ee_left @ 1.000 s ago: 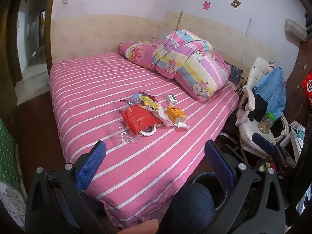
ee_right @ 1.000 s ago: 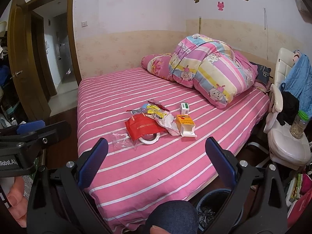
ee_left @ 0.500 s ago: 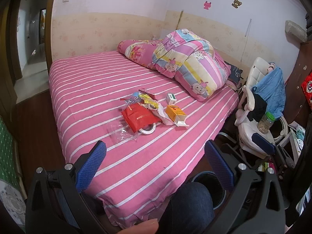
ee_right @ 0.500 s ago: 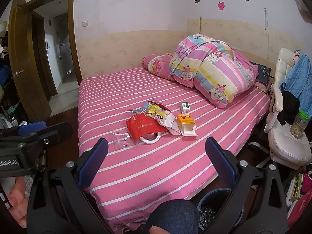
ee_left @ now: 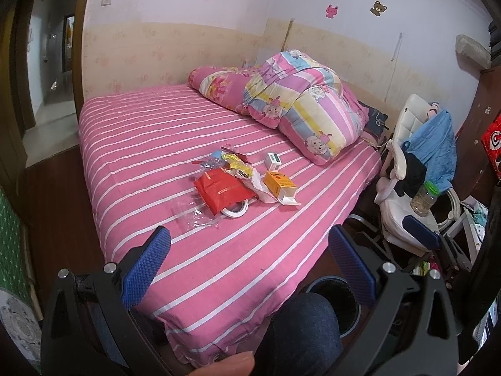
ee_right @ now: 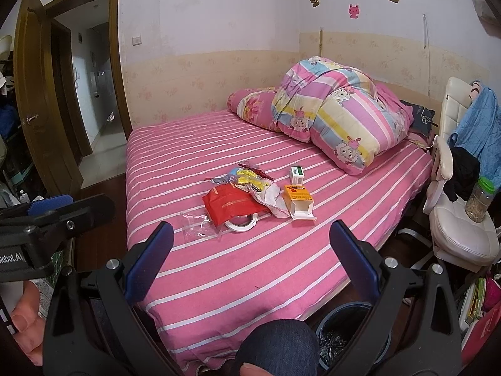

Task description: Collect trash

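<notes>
On my left tongs [ee_right: 47, 216], seen from the right wrist, white lettering reads "Robot.AI"; the box prints are too small to read.

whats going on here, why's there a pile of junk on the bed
A person holds a two-finger gripper in each hand, facing a pink striped bed. Both the left gripper and the right gripper are open and hold nothing. The trash sits untouched mid-bed: a red bag, an orange box, a small white box, a tape roll, a clear plastic wrapper and some snack wrappers. A bin stands on the floor at the bed's near corner.
</notes>
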The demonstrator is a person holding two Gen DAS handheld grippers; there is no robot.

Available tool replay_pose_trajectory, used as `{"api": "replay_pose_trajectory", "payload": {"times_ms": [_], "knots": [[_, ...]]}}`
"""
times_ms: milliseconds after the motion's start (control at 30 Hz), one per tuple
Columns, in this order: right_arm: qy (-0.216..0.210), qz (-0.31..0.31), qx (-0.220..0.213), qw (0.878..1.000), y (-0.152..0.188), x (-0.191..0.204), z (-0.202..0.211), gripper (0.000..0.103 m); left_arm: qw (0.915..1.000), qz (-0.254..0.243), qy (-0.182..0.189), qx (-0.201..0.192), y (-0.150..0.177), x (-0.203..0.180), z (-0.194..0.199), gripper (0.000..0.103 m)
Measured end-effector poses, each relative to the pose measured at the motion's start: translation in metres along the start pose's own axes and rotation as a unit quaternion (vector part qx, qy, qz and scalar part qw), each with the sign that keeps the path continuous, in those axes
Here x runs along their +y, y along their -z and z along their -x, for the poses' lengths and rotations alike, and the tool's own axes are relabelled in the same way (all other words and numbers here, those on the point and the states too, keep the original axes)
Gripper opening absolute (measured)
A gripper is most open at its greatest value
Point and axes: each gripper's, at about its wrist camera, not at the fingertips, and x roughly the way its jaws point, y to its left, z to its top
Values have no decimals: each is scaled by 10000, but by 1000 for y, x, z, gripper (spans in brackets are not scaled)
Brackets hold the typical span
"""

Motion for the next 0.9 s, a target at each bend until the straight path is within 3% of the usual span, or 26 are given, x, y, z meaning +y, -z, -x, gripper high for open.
{"api": "replay_pose_trajectory", "payload": {"times_ms": [533, 733, 900], "knots": [[-31, -94, 60, 9999, 4, -3, -4, 99, 9999, 120, 74, 89, -7, 7, -7, 98], [-94, -201, 172, 9996, 6, -6, -26, 99, 9995, 186, 158, 206, -10, 20, -29, 98], [-9, 135, 148, 9998, 9, 0, -48, 99, 9984, 284, 267, 421, -10, 33, -60, 98]]}}
